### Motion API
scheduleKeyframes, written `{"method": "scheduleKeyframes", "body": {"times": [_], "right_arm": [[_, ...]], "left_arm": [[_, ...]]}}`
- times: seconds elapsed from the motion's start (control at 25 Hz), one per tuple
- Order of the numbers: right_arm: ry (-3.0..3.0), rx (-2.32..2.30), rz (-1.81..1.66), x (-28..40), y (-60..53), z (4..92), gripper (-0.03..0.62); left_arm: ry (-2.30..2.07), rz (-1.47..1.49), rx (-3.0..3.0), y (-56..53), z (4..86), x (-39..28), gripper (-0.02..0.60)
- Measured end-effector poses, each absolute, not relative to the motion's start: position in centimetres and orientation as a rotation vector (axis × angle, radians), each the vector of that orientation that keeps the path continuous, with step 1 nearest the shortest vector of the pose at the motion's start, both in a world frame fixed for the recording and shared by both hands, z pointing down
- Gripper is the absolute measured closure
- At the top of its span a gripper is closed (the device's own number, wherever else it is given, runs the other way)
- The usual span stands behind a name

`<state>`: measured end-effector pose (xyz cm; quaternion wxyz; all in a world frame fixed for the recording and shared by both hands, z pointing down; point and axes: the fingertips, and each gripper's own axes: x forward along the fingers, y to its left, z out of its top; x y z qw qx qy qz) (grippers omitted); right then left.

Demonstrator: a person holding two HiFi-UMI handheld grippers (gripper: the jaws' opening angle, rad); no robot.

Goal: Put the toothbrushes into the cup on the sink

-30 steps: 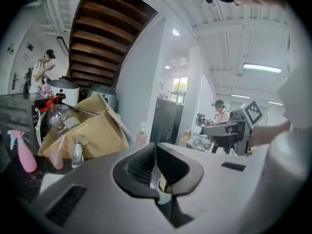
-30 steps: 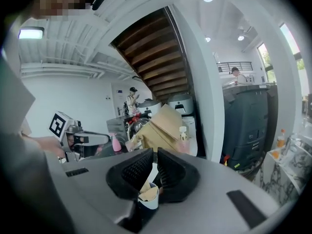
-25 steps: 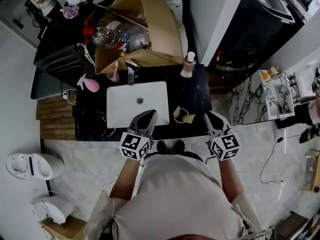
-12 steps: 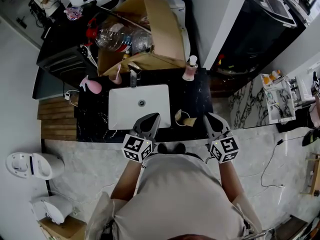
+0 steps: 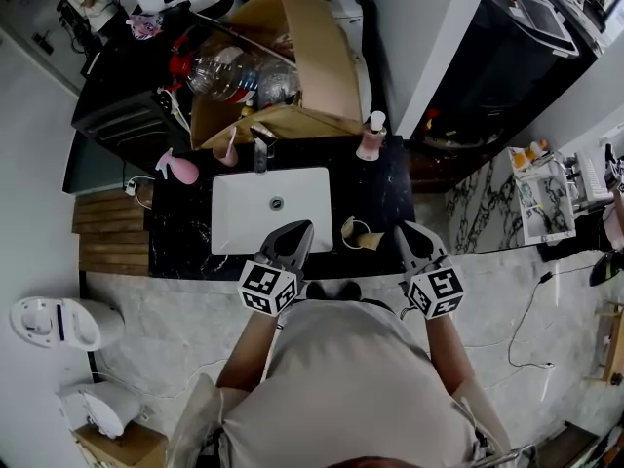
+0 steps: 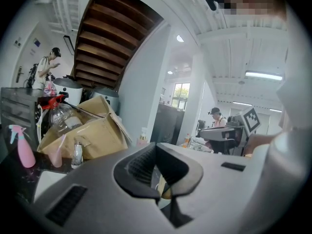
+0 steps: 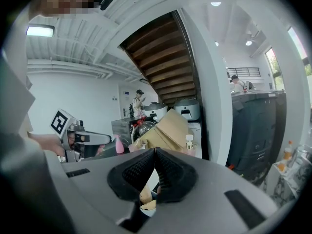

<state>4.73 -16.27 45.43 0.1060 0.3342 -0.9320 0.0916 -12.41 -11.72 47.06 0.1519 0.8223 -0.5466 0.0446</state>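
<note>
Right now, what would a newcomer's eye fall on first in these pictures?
The white sink basin in the black counter stands out at the centre of the head view. Behind it stands a big open cardboard box holding a clear plastic bottle. At the counter's front edge, the left hand-held gripper and right hand-held gripper are shut and empty.

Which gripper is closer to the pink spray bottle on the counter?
Left. The left gripper hangs over the sink's near edge, diagonally across it from the pink spray bottle. The right gripper is farther off, past the cup on the counter's other side.
</note>
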Motion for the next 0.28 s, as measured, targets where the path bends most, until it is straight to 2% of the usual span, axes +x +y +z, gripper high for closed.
{"method": "scheduleKeyframes", "body": {"times": [0.28], "right_arm": [[-2.756,0.970,0.277,4.71,-16.01,45.19,0.562]], "left_arm": [[-1.570,0.111,2.352,-11.65,46.91,-12.53,0.574]]}}
